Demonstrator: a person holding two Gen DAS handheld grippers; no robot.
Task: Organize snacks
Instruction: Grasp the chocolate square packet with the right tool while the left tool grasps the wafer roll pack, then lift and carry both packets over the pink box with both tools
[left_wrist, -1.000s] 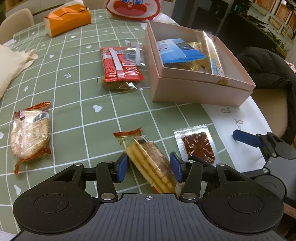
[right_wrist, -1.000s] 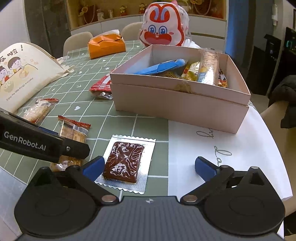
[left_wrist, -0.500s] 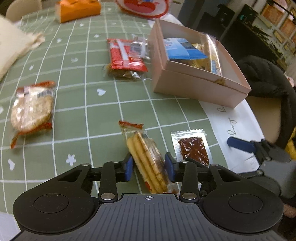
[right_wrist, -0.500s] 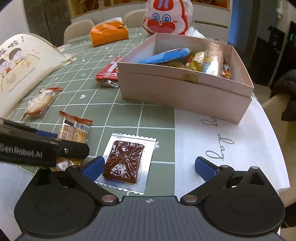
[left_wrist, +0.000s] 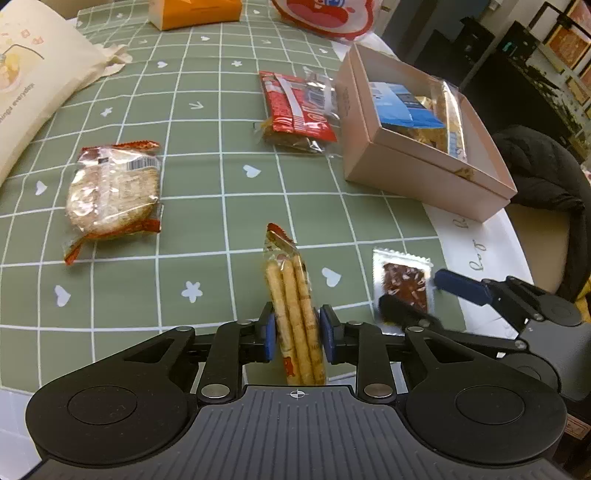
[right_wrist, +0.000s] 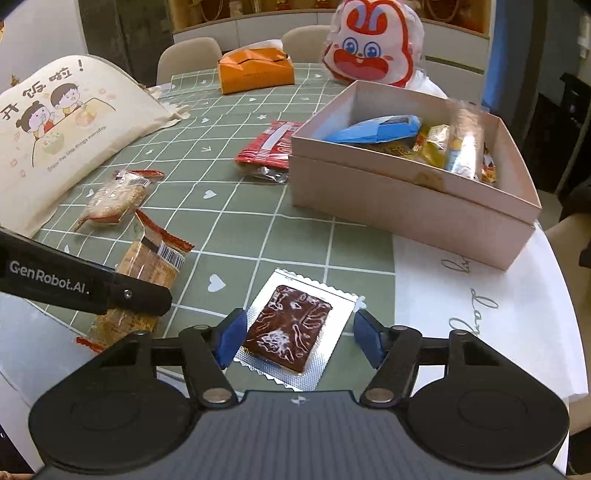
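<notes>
My left gripper (left_wrist: 297, 338) is shut on a clear packet of biscuit sticks (left_wrist: 291, 306), lifted and tilted above the green checked tablecloth; the packet also shows in the right wrist view (right_wrist: 147, 273). My right gripper (right_wrist: 297, 338) is open, its blue pads either side of a silver packet with a brown bar (right_wrist: 291, 328), which lies flat on the cloth and also shows in the left wrist view (left_wrist: 402, 280). The open pink box (right_wrist: 406, 199) holds several snacks, among them a blue packet (right_wrist: 373, 131). A round cracker packet (left_wrist: 114, 192) and a red packet (left_wrist: 295, 107) lie on the cloth.
A cream cloth bag (right_wrist: 55, 125) lies at the left. An orange tissue box (right_wrist: 255, 68) and a rabbit-face bag (right_wrist: 369, 44) stand at the far side. The table's white edge (right_wrist: 498, 314) and a chair with a dark coat (left_wrist: 543, 173) are at the right.
My left gripper closed on the biscuit stick packet and lifted it, tilting it upright. My right gripper narrowed around the silver packet, with its pads now on either side.
</notes>
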